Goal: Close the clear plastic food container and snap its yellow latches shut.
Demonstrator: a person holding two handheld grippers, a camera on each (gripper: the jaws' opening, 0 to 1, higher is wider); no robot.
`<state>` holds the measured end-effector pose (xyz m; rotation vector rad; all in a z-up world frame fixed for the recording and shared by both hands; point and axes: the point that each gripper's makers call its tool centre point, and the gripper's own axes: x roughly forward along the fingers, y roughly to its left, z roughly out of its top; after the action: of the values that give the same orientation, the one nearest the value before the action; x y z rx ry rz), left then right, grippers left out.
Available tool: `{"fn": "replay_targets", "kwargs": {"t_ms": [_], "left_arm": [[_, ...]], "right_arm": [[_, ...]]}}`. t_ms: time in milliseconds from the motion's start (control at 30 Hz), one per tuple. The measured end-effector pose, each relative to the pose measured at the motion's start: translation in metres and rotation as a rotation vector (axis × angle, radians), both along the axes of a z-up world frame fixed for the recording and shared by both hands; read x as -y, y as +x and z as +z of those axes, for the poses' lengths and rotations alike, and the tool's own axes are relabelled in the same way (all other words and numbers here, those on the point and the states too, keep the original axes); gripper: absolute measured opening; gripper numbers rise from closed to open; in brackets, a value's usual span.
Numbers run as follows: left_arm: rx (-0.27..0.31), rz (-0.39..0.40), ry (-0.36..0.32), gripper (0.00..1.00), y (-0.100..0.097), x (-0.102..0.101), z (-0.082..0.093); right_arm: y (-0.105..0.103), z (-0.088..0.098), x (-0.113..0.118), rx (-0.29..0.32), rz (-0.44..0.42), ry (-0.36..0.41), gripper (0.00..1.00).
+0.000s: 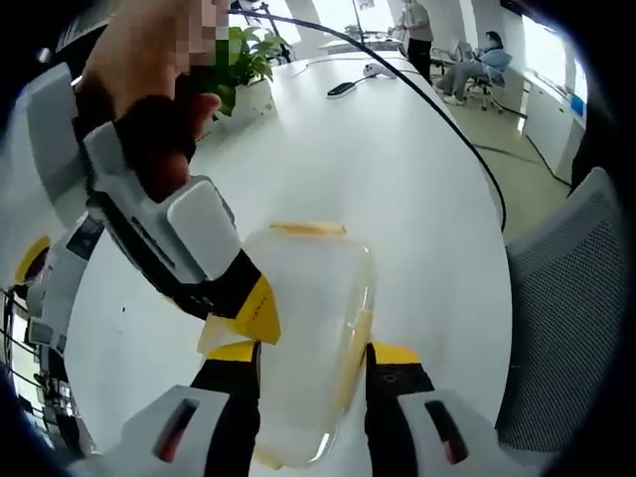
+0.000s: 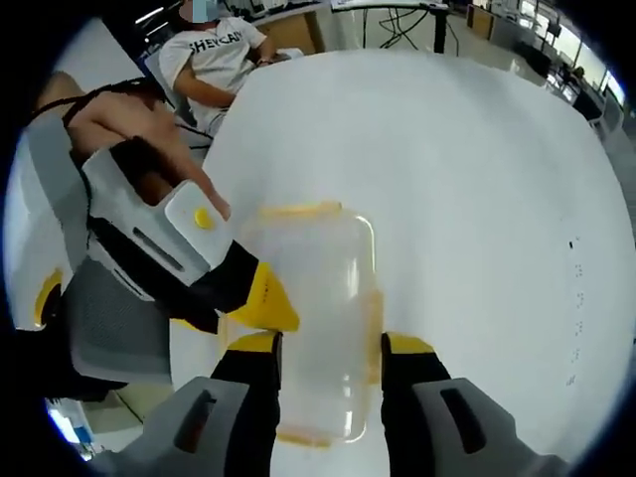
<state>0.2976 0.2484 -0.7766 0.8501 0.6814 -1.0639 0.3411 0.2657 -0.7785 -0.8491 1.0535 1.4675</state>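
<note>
**Bracketing the clear container with both grippers on the white desk**

Lying flat on the white desk (image 1: 397,169), the clear plastic container (image 1: 303,328) has its lid on top and sits between the two fingers of the left gripper (image 1: 310,360). Those fingers stand apart, one on each long side of the container and close against it; whether they press it I cannot tell. A yellow latch (image 1: 308,230) shows at the container's far end, and another runs along the side by the right-hand finger. Coming in from the left of the container, the other gripper rests its yellow-tipped finger against the container's near left corner.

From the right gripper view the same container (image 2: 318,298) lies between the parted fingers of the right gripper (image 2: 331,350), with a yellow latch (image 2: 298,211) at its far end. The left gripper reaches in beside it, a hand (image 2: 124,119) wrapped on its handle.

Beyond the container, the left gripper view adds a potted plant (image 1: 243,60), a black cable (image 1: 437,109) and a mesh chair (image 1: 571,298); the right gripper view adds a seated person in a white T-shirt (image 2: 214,55).
</note>
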Motion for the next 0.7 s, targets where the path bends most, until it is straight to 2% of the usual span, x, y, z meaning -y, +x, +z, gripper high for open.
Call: {"fn": "replay_targets", "kwargs": {"t_ms": [67,100,133,233,267,300,367,600,700], "left_arm": [[-0.019,0.003,0.009,0.42,-0.004,0.001,-0.001],[-0.015,-0.026,0.032,0.44,-0.008,0.001,-0.003],[-0.006,-0.052,0.049,0.47,-0.01,0.0,-0.004],[-0.013,-0.049,0.054,0.55,-0.013,0.0,-0.005],[-0.02,-0.052,0.05,0.56,-0.014,0.0,-0.004],[-0.024,-0.058,0.048,0.57,-0.016,0.001,-0.002],[-0.023,-0.07,0.057,0.57,-0.016,0.001,0.0],[-0.048,-0.083,0.066,0.58,-0.013,-0.007,0.008],[-0.061,-0.077,0.044,0.62,-0.009,-0.007,0.013]], "right_arm": [[0.001,0.002,-0.002,0.05,-0.023,0.034,0.36],[0.002,0.003,-0.002,0.089,-0.026,0.065,0.36],[0.002,0.004,-0.002,0.106,-0.036,0.086,0.36],[0.002,0.007,-0.001,0.161,-0.065,0.141,0.37],[0.009,0.01,-0.004,0.219,-0.081,0.18,0.37],[0.011,0.012,-0.005,0.249,-0.073,0.203,0.35],[0.007,0.01,0.001,0.224,-0.09,0.183,0.36],[0.012,0.024,0.008,0.296,-0.108,0.191,0.46],[0.011,0.027,0.01,0.313,-0.111,0.196,0.5]]}}
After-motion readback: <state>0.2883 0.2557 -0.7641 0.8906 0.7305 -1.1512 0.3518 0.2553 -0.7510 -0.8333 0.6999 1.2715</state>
